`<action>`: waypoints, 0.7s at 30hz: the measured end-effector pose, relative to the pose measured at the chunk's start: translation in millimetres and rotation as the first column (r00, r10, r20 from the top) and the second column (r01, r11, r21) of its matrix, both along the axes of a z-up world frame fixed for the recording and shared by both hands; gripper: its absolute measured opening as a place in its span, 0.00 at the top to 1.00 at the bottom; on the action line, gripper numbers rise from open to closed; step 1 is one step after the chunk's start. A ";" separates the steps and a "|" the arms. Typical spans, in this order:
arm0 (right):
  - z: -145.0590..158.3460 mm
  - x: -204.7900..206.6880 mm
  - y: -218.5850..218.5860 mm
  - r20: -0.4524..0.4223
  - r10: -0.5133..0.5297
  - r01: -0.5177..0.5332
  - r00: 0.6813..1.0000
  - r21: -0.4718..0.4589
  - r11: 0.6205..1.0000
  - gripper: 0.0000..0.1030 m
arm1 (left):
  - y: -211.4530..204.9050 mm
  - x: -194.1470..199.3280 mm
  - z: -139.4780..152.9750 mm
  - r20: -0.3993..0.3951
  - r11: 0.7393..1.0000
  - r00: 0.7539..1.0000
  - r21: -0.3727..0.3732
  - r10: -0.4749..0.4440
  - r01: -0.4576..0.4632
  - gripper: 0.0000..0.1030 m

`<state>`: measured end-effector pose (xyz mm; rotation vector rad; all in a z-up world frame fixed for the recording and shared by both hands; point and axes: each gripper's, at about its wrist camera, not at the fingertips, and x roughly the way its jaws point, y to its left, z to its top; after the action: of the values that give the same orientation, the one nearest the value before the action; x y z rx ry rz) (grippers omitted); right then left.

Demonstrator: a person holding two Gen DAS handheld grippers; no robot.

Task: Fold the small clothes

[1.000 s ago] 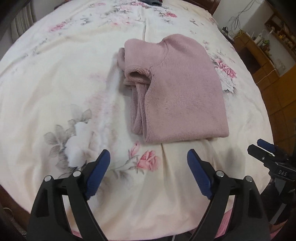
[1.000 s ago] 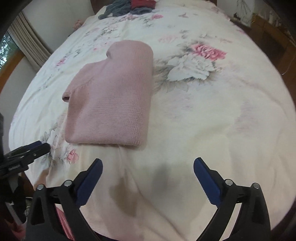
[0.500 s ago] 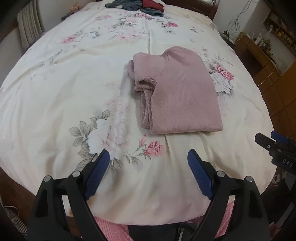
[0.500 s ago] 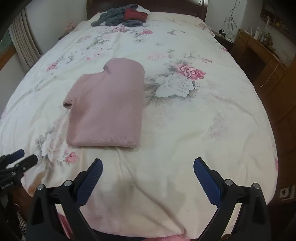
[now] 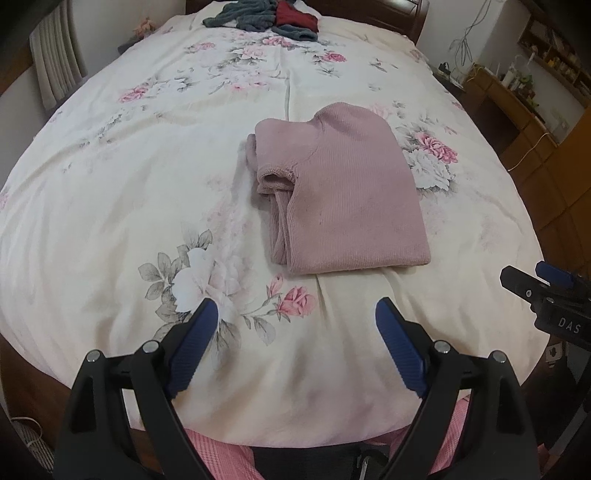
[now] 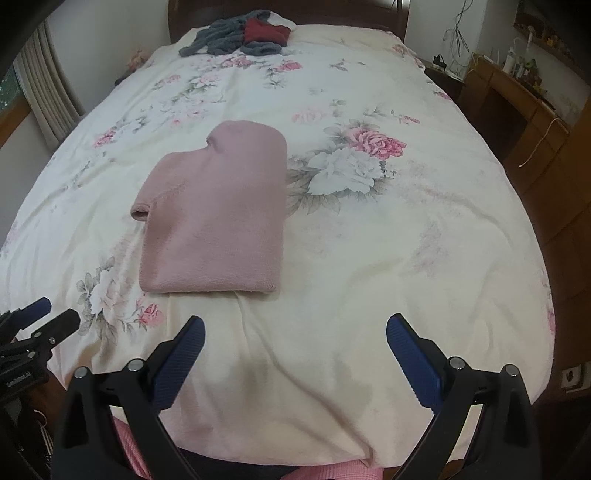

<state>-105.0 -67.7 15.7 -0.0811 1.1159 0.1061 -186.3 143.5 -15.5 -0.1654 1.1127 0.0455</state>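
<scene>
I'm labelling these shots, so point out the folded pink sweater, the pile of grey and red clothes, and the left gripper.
folded pink sweater [image 5: 351, 195], left wrist view, top panel.
pile of grey and red clothes [image 6: 247, 33], right wrist view, grey knit.
left gripper [image 5: 295, 336], left wrist view, midway between fingertips.

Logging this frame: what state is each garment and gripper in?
Pink sweater: folded, flat on the bed, untouched.
Grey and red clothes: unfolded heap at the far end.
Left gripper: open, empty.
Right gripper: open, empty.
</scene>
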 end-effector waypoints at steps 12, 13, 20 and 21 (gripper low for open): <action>-5.3 4.7 -3.1 -0.007 -0.008 0.008 1.000 -0.007 1.000 0.04 | -2.6 3.8 -4.1 -0.009 1.000 1.000 0.027 -0.010 0.010 0.16; -6.2 3.9 -2.7 -0.010 -0.010 0.010 1.000 -0.005 1.000 0.04 | -3.8 4.1 -3.7 -0.007 0.999 1.000 0.032 -0.013 0.013 0.16; -10.5 4.9 -3.9 -0.019 -0.017 0.017 1.000 -0.001 1.000 0.04 | -7.3 4.9 -3.6 -0.003 0.999 1.000 0.044 -0.017 0.017 0.16; -11.5 5.1 -4.1 -0.021 -0.017 0.017 1.000 -0.001 1.000 0.04 | -7.8 4.6 -3.6 -0.004 0.999 1.000 0.045 -0.016 0.016 0.16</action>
<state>-99.9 -71.8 4.2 -0.0709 1.1379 0.0912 -181.7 135.7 -19.0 -0.1160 1.1159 0.0572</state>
